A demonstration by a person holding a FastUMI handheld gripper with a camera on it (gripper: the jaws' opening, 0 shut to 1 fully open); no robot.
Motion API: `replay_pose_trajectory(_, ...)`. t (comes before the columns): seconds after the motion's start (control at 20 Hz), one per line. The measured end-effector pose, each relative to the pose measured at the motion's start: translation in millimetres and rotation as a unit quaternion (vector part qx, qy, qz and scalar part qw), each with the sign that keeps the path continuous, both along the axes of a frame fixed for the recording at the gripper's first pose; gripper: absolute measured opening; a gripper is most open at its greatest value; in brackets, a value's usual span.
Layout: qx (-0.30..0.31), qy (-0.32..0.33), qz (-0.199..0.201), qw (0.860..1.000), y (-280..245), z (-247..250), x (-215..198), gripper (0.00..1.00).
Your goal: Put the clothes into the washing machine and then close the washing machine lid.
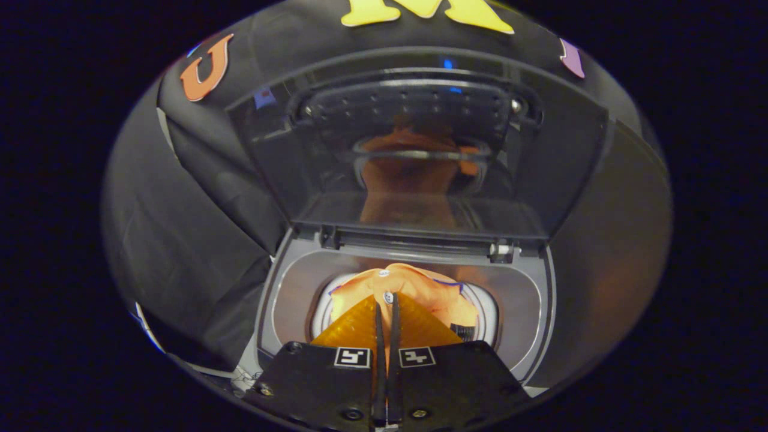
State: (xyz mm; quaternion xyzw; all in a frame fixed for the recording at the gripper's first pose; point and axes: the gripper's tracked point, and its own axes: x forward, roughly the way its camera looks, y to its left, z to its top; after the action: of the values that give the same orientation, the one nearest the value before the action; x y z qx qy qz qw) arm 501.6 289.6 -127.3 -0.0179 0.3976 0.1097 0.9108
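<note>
The gripper (387, 312) points down into the open top of the washing machine (288, 300), and its jaws stand nearly together with only a thin slit between them. Whether a fold of cloth is pinched in that slit is hard to tell: the orange garment (414, 285) lies just ahead of and under the fingertips, bunched in the round drum opening (489, 312), and nothing clearly rises between the jaws.

The garment looks to be already inside the drum, so my reading is that the loading is done or nearly so, and the lid is what remains. The lid (558, 156) stands raised beyond the drum, hinged along the far edge of the machine's top and tilted back toward the black cloth wall (192, 198). Its free edge is the upper one, farthest from the jaws, so closing it would mean reaching up and over the drum.

The clear lid panel mirrors the orange cloth, which muddles its inner surface. How deep the garment sits is hidden by the jaws.
</note>
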Motion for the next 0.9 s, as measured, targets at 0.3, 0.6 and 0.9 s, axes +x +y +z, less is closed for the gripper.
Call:
replay_pose_trajectory(0.3,-0.001,0.035,-0.037,0.999,-14.7,-40.2,2.0,0.04)
replay_pose_trajectory(0.6,-0.002,0.040,-0.041,0.998,-18.7,-45.8,4.5,0.04)
replay_pose_trajectory(0.9,-0.015,0.063,-0.047,0.997,-25.6,-56.4,-1.3,0.52)
